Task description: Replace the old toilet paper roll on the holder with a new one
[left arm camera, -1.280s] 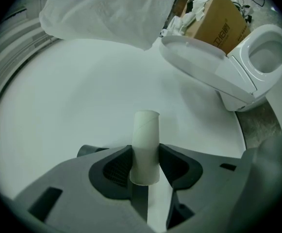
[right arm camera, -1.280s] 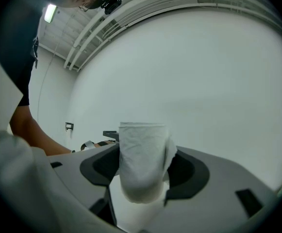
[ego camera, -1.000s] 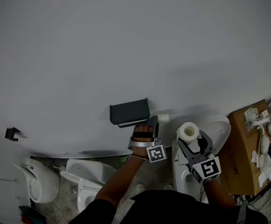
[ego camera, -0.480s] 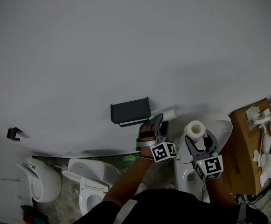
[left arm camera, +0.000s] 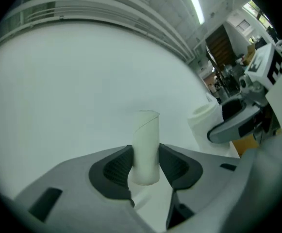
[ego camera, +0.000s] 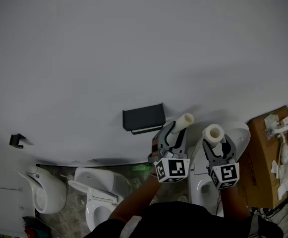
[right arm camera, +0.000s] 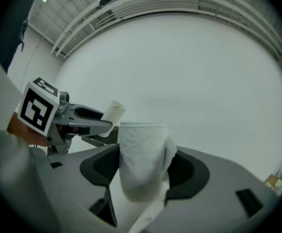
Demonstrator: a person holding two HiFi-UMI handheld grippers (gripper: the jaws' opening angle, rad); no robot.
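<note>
Head view has the new toilet paper roll [ego camera: 213, 133] in the air before the white wall [ego camera: 134, 48], pinched across its sides by the right gripper [ego camera: 216, 144], a loose tail of paper hanging under it in the right gripper view. Just to its left, the left gripper [ego camera: 173, 134] is clamped on the bare cardboard tube [ego camera: 183, 121]. The dark holder [ego camera: 144, 117] sits on the wall up-left, apart from the tube; white toilets [ego camera: 96, 195] and a cardboard box [ego camera: 260, 167] lie below.
</note>
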